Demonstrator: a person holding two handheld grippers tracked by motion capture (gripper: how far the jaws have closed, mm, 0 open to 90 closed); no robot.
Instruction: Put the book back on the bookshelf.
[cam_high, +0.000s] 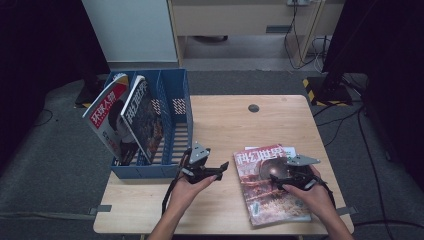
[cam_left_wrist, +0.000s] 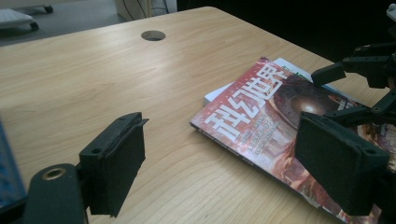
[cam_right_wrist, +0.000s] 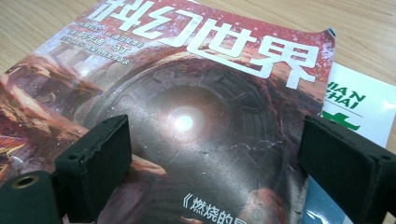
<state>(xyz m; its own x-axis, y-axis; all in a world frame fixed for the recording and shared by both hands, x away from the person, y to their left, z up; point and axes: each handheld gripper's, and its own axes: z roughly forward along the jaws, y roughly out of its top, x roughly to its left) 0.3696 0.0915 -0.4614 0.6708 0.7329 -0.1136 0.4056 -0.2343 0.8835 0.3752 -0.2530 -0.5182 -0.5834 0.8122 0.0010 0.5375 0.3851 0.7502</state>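
At the far left of the table (cam_high: 225, 125), a blue file rack (cam_high: 172, 95) holds two magazines upright and leaning left in its left compartments, so the filing appears partly done; the leftmost cover (cam_high: 102, 117) bears white characters on a red band, too small to read reliably. Just near of the rack, the left gripper (cam_high: 212, 169) hovers over bare wood with jaws wide apart and empty, pointing right toward the stack. At right, the red magazine (cam_high: 267, 182), titled "科幻世界", lies flat atop a white booklet (cam_right_wrist: 357, 105) printed in green with the partial letters "IAN" and "HAI". The right gripper (cam_high: 280, 175) poises above its cover, jaws spread and gripping nothing, apparently ready to lift it.
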